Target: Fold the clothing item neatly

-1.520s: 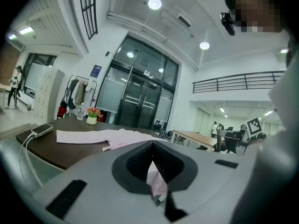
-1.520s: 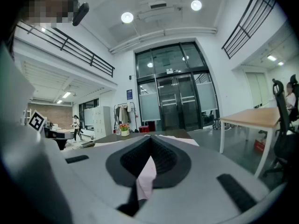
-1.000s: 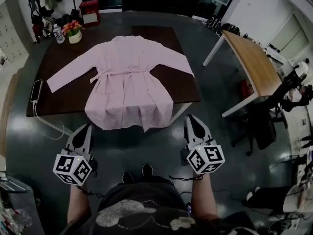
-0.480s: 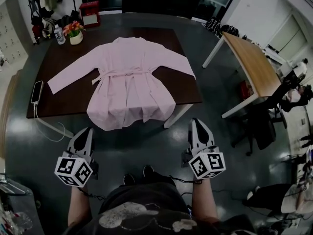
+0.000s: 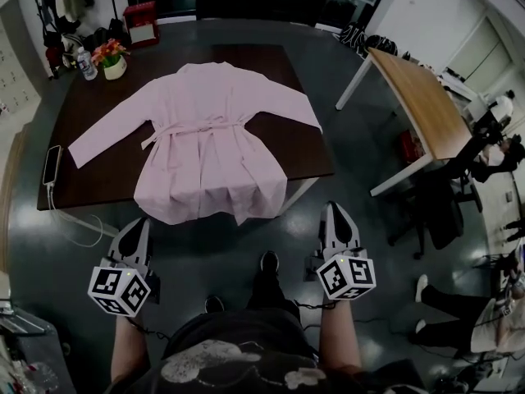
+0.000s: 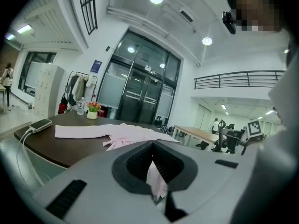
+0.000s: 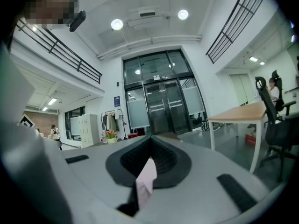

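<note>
A pale pink robe-like garment point(image 5: 209, 146) lies spread flat on the dark table point(image 5: 98, 179), sleeves out to both sides, belt across the waist, hem hanging over the near edge. My left gripper point(image 5: 139, 225) and right gripper point(image 5: 335, 212) hover low in front of the table, short of the hem, both shut and touching nothing. In the left gripper view the garment point(image 6: 126, 133) lies ahead on the table point(image 6: 70, 148), beyond the left gripper point(image 6: 152, 144). A small pink sliver shows at the seam of each shut pair of jaws, as on the right gripper point(image 7: 150, 139); what it is I cannot tell.
A phone point(image 5: 51, 164) with a cable lies at the table's left edge. A flower pot point(image 5: 111, 60) and a bottle point(image 5: 84, 62) stand at its far left corner. A wooden table point(image 5: 418, 105) stands to the right. Someone's legs point(image 5: 443, 298) show at lower right.
One of the person's feet has stepped forward towards the table, and the table sits slightly further left in view. Both grippers stay shut and low; the garment has not moved.
</note>
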A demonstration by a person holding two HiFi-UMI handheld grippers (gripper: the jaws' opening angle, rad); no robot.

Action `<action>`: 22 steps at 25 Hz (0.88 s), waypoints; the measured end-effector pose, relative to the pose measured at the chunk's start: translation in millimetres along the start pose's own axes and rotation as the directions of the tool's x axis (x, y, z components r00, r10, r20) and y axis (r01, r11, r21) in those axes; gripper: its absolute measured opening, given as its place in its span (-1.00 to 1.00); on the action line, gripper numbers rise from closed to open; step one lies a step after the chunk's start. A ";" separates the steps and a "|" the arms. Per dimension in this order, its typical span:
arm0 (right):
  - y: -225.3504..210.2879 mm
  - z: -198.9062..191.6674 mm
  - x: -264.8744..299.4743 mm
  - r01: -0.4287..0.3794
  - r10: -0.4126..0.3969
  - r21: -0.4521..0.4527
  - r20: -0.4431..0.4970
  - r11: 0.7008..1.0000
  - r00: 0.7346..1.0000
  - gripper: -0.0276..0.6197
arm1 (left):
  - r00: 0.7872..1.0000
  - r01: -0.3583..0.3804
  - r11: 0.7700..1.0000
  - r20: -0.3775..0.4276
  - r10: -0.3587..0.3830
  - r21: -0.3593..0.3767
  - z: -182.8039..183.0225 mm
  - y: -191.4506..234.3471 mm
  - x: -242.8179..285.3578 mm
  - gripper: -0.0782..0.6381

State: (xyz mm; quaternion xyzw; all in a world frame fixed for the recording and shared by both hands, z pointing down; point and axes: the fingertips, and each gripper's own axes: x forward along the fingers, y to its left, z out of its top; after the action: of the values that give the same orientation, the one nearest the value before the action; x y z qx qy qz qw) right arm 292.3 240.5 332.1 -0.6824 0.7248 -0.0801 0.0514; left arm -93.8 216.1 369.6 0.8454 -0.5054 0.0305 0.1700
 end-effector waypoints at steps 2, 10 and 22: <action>-18.2 -0.8 21.7 -0.004 0.004 0.012 0.001 1.000 1.000 -0.94 | 1.000 -0.030 1.000 0.000 0.030 -0.002 1.3 -2.2 17.3 -0.76; -127.9 10.1 118.9 0.006 -0.006 0.018 -0.009 1.000 1.000 -0.94 | 0.993 -0.113 0.993 0.022 0.113 0.015 26.2 -47.1 124.5 -0.76; -241.4 -15.2 207.3 -0.008 0.002 -0.035 -0.149 0.999 0.989 -0.94 | 0.987 -0.161 0.987 0.013 0.161 0.018 30.8 -113.5 240.3 -0.76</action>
State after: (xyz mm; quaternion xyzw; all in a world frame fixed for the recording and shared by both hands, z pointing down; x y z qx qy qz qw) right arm 513.2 21.0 399.2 -0.6735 0.7296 -0.1179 -0.0151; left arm 117.7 52.4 365.1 0.8035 -0.5728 0.0441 0.1561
